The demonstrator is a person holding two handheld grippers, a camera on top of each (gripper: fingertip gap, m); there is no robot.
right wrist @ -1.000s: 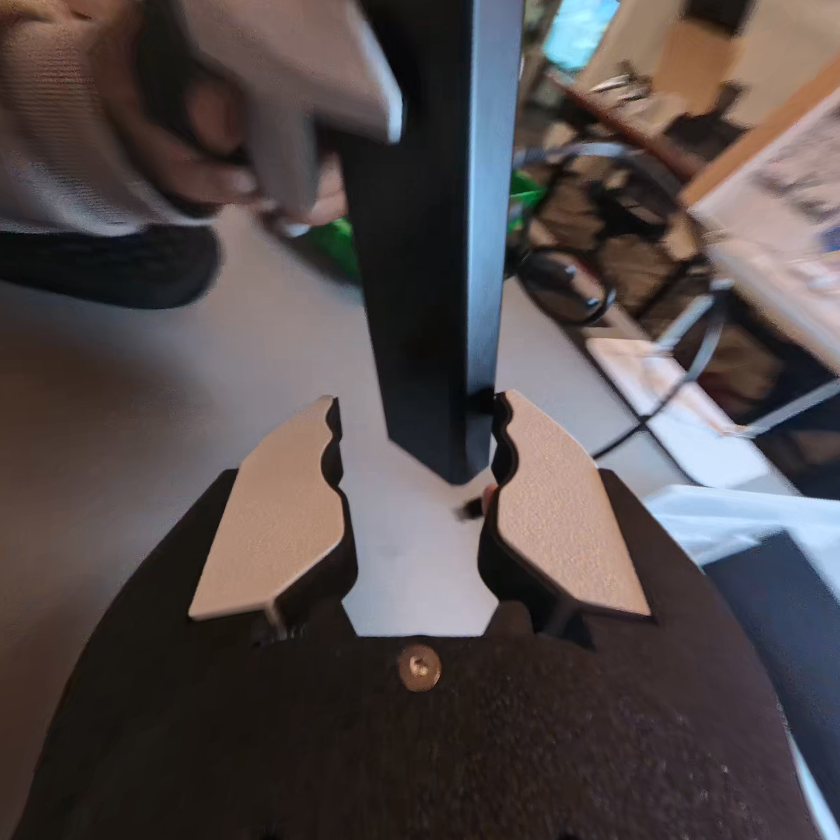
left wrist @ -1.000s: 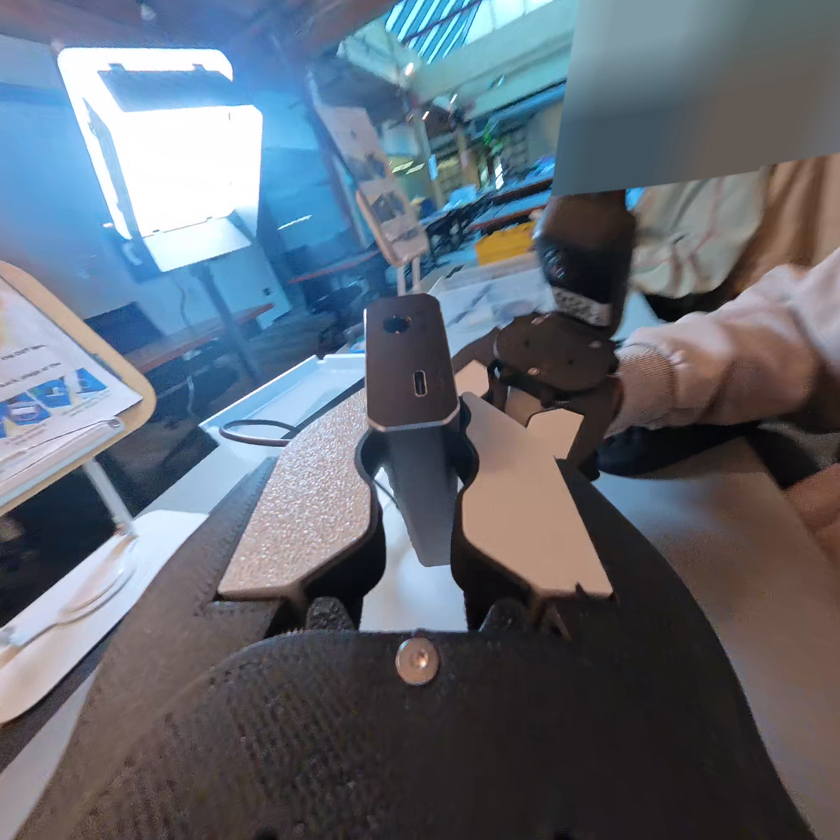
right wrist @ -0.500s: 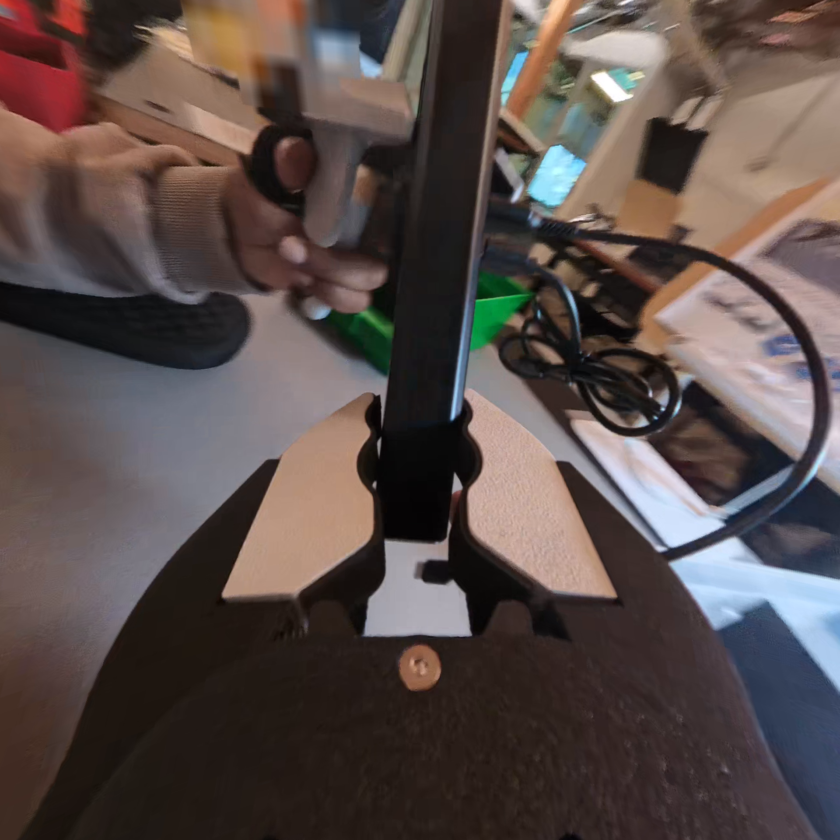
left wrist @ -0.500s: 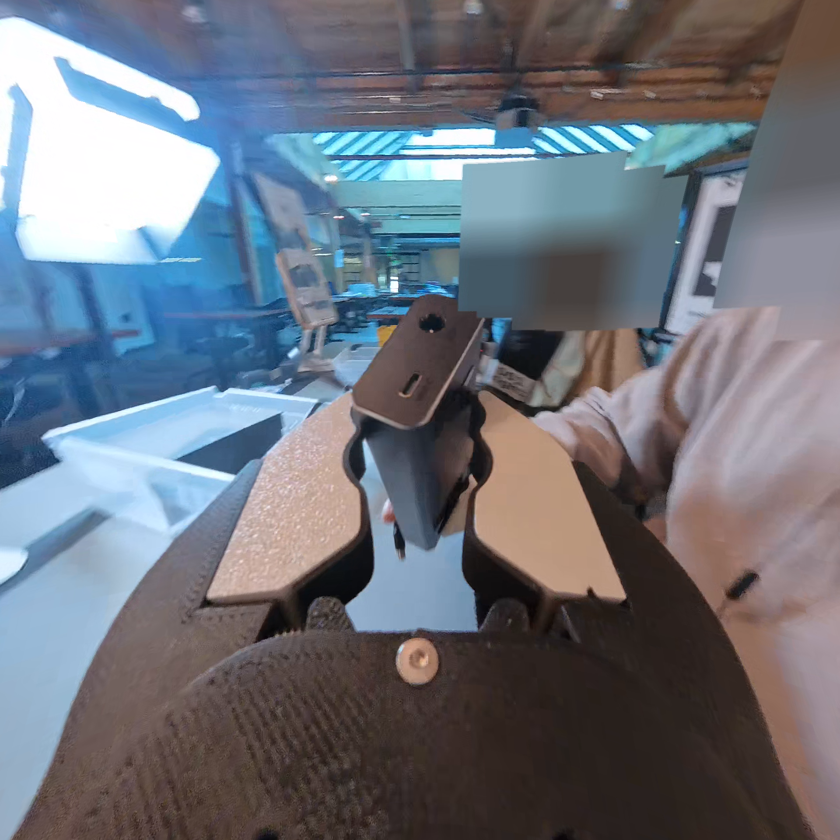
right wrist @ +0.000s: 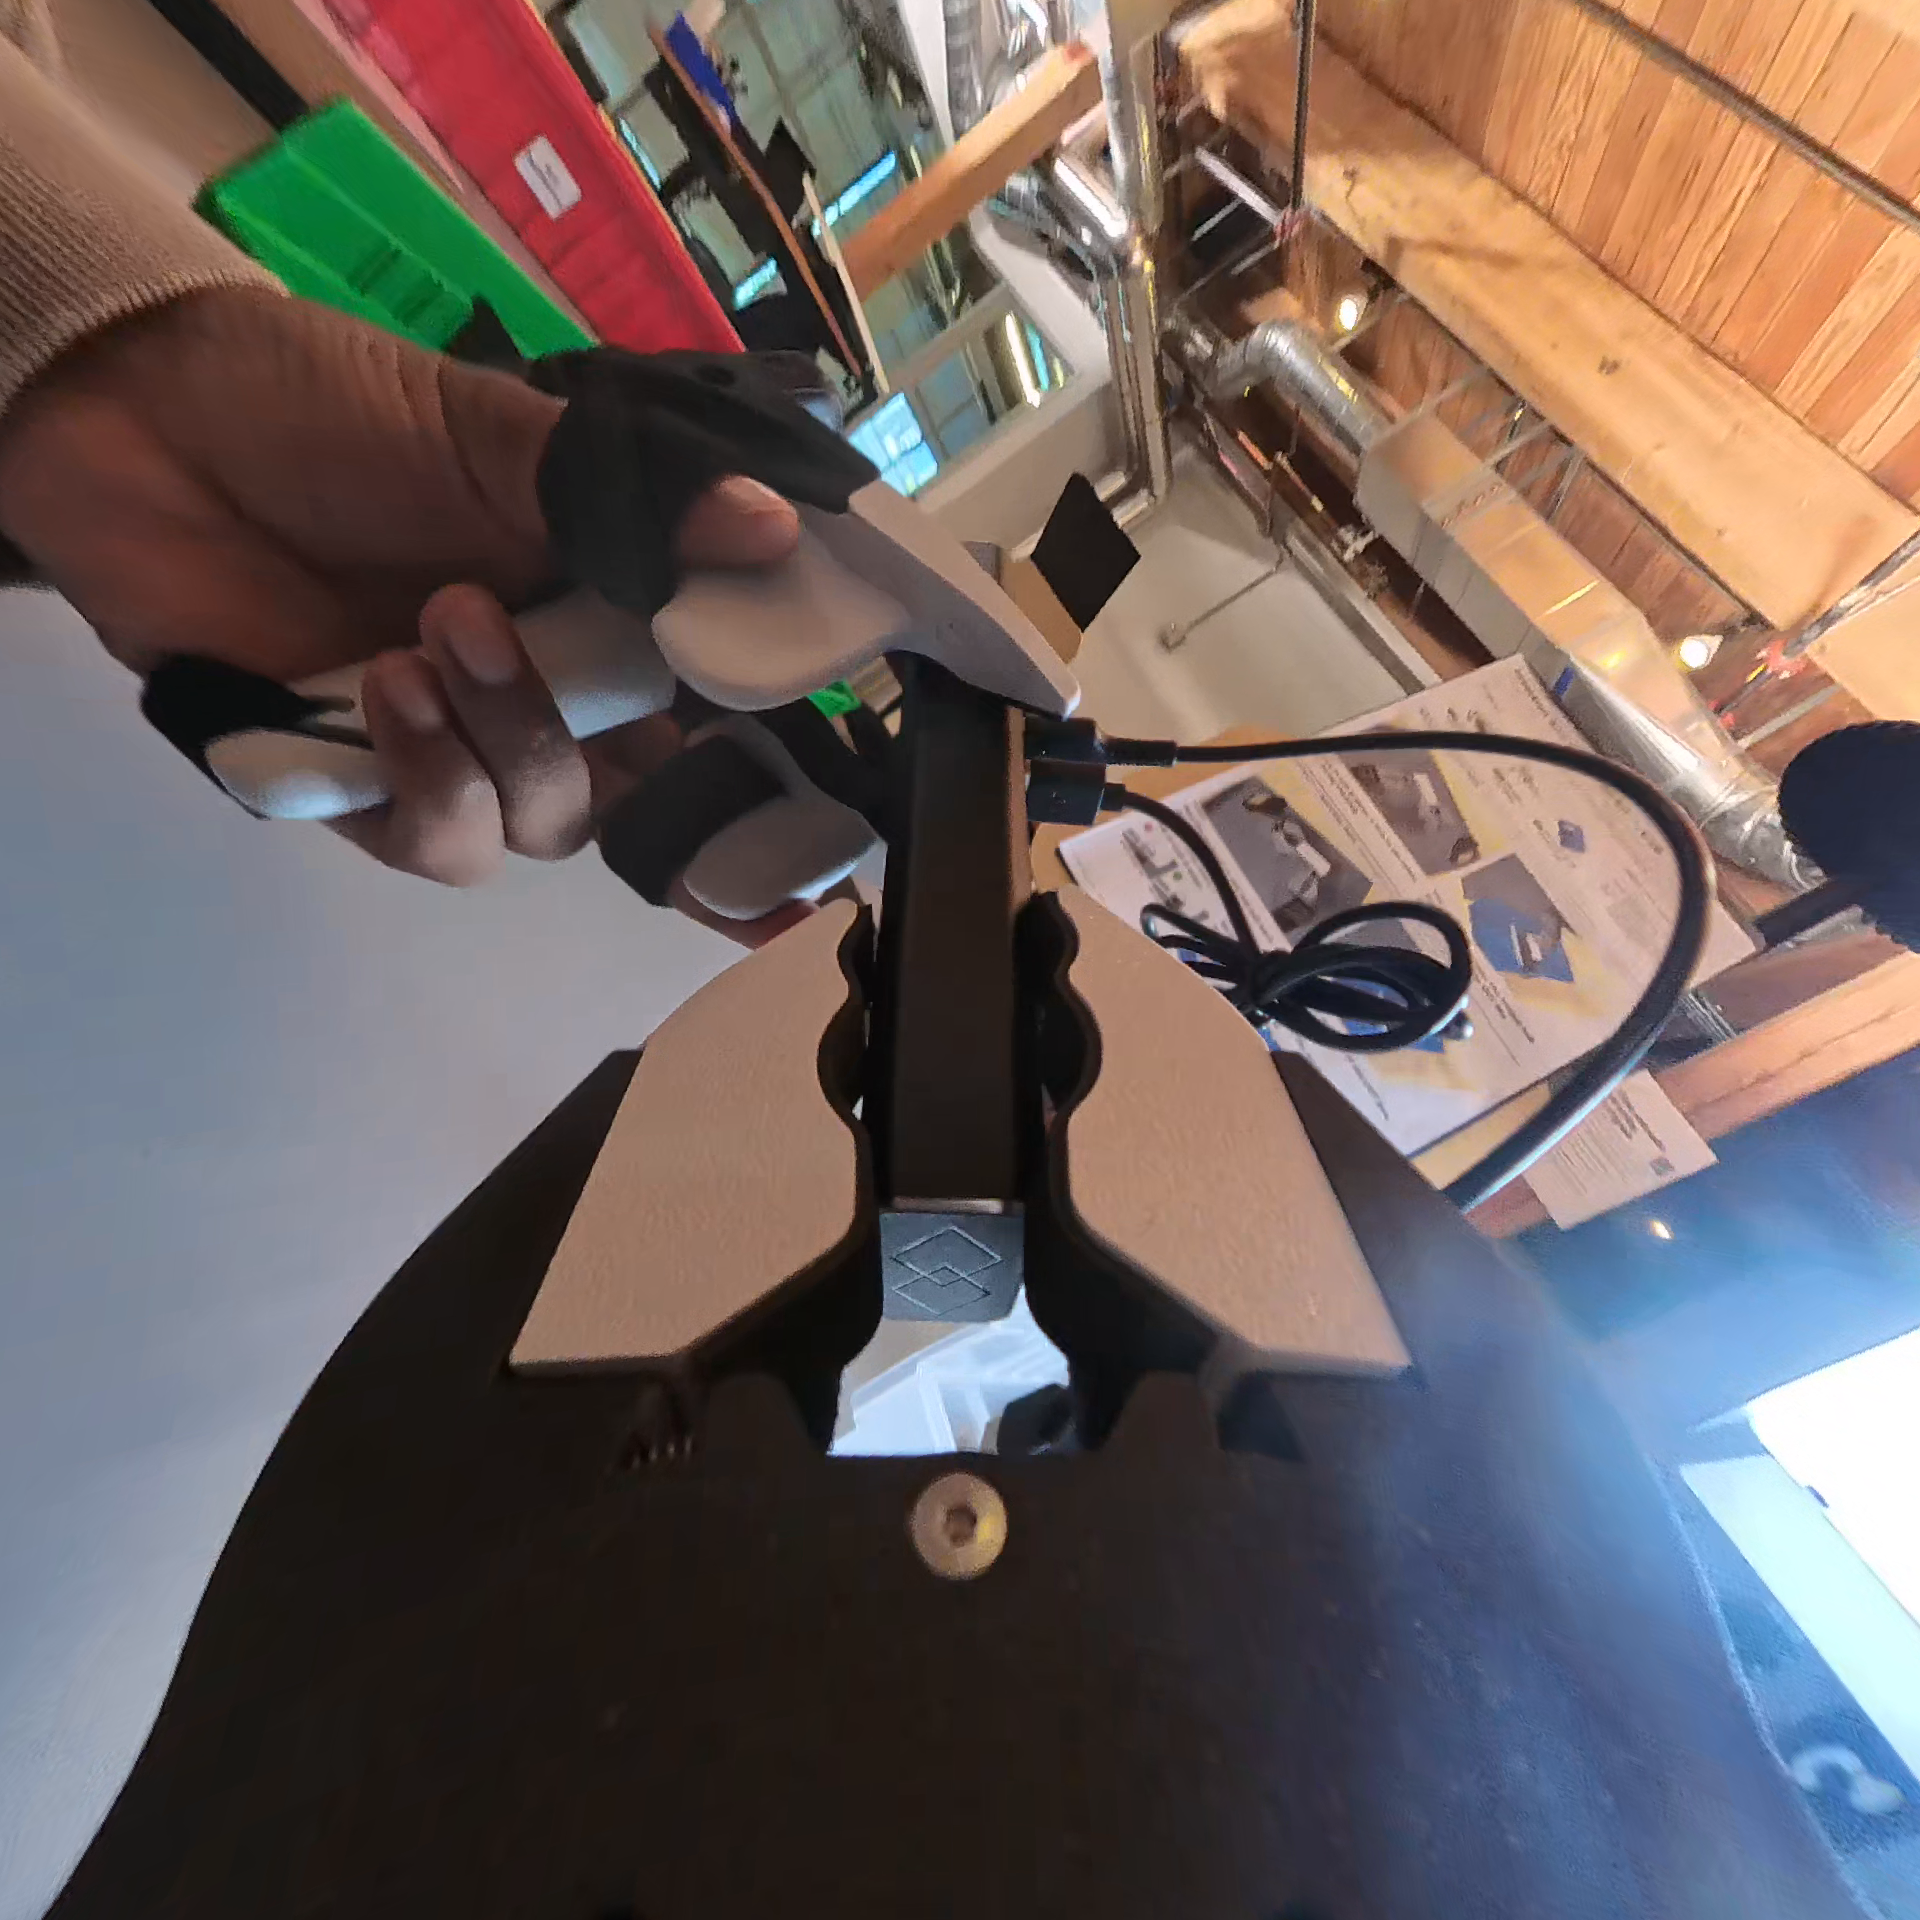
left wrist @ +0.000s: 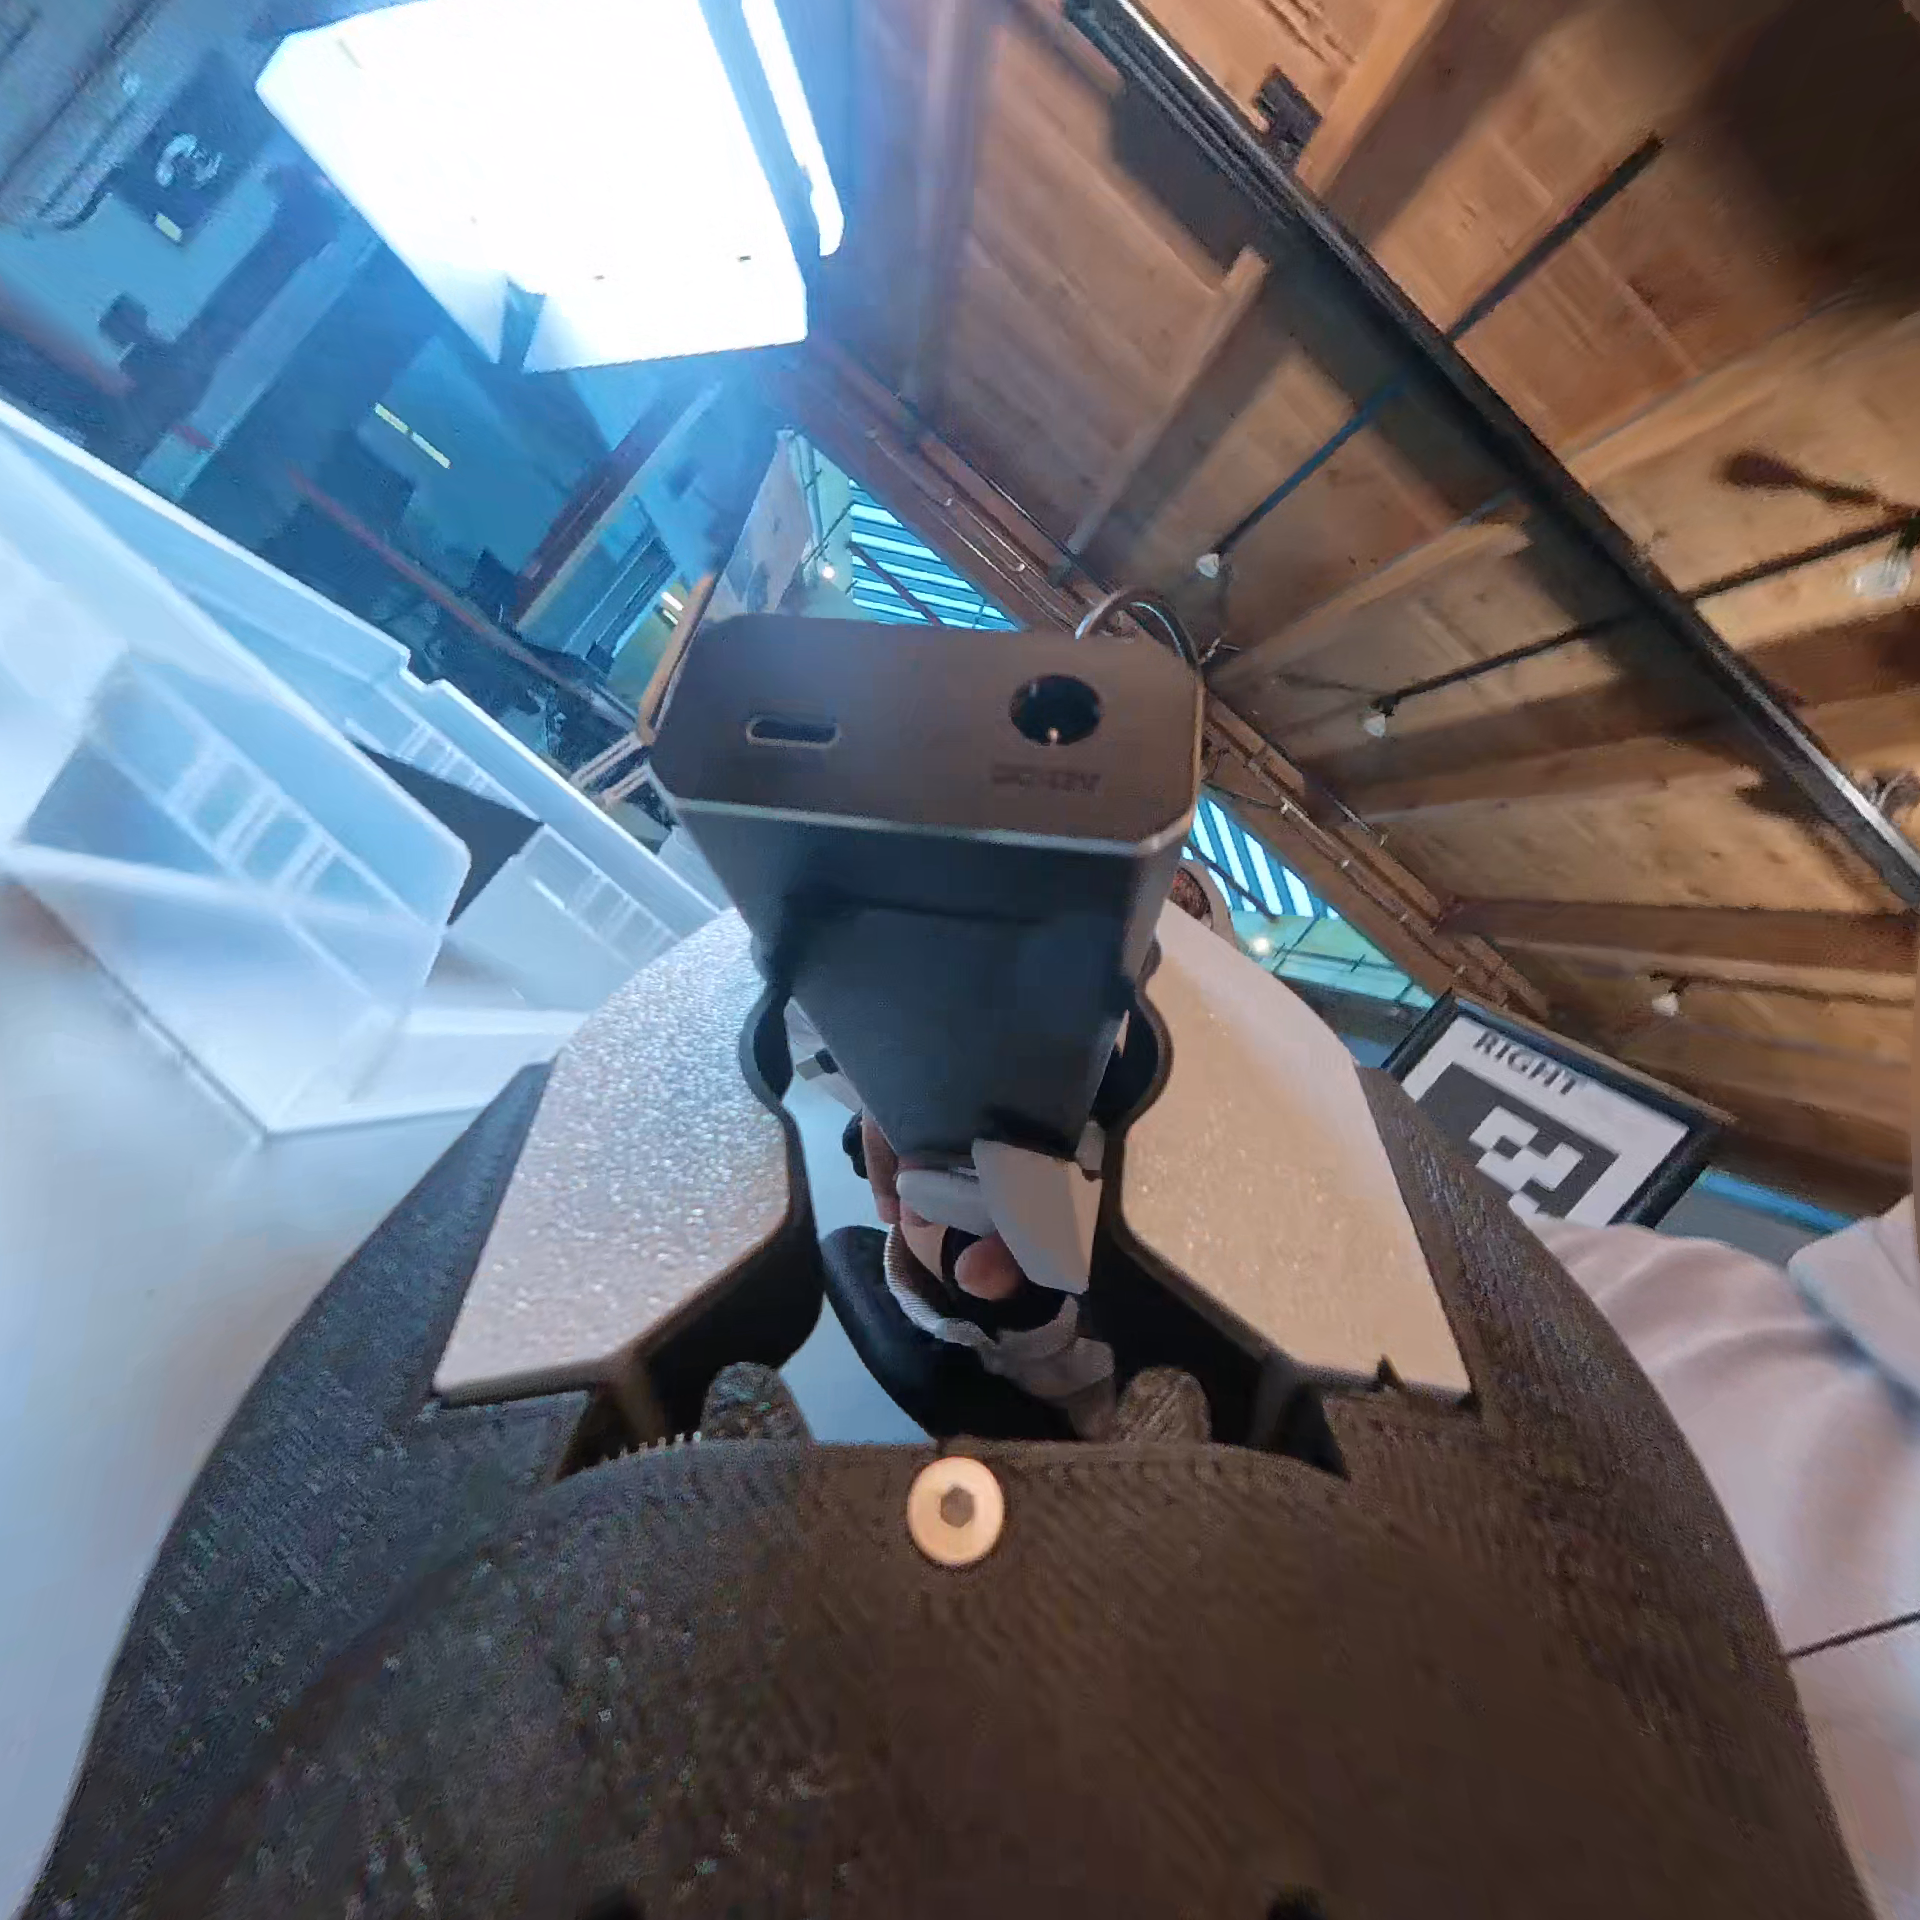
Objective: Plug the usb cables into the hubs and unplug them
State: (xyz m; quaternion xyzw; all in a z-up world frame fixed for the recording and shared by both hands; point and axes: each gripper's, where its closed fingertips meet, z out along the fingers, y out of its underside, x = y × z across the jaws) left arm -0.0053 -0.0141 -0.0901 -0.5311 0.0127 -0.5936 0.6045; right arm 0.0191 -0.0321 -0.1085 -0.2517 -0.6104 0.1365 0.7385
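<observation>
Above everything runs the plank ceiling [left wrist: 1455, 364], since I have both tools tipped steeply upward, and the white table [right wrist: 208, 1039] only shows low on the left in the right wrist view. The biggest thing that matters is the USB hub [left wrist: 935, 883], a long dark metal bar held off the table between my two tools. My left gripper [left wrist: 951, 1049] is clamped narrowly on one end of it, so its end face with a small slot port and a round socket points up at the camera. My right gripper [right wrist: 945, 1101] is pinched just as narrowly on the opposite end, with the bar running away from me between the pads. Farther along, my left hand [right wrist: 416, 644] and its white-fingered tool grip the same bar. On the bar's right side two black USB cables [right wrist: 1558, 790] sit plugged in, one just above the other, one looping into a loose coil [right wrist: 1340, 977] in front of a printed sheet [right wrist: 1455, 883]. I judge the hub rigid, fairly light and smooth-sided, so it could slide in the pads; I would grip across its flat faces near an end. The cables look limp, so I would take each by its stiff plug housing [right wrist: 1060, 743], not the cord.
</observation>
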